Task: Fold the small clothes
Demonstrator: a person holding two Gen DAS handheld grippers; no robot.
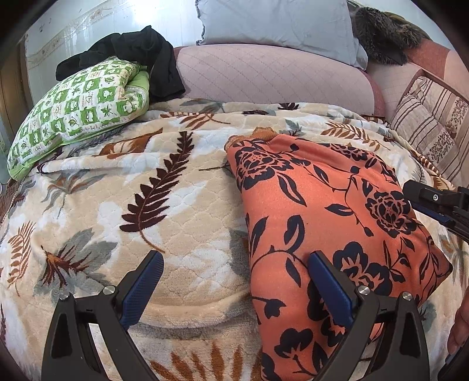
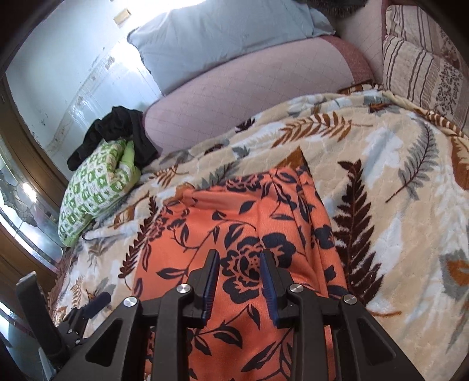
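An orange garment with a dark floral print (image 1: 331, 222) lies folded on a cream leaf-patterned blanket (image 1: 152, 181). My left gripper (image 1: 234, 260) is open, hovering at the garment's left edge, one finger over the cloth, one over the blanket. My right gripper (image 2: 239, 258) hovers over the garment (image 2: 234, 234) with its fingers partly open and nothing between them. It also shows in the left wrist view (image 1: 433, 202) at the garment's right side. The left gripper shows at the lower left of the right wrist view (image 2: 88, 307).
A green and white patterned pillow (image 1: 76, 114) with black clothing (image 1: 140, 55) on it lies at the back left. A pink quilted cushion (image 1: 269, 76), a pale blue pillow (image 1: 275, 23) and a striped pillow (image 1: 431, 129) line the back and right.
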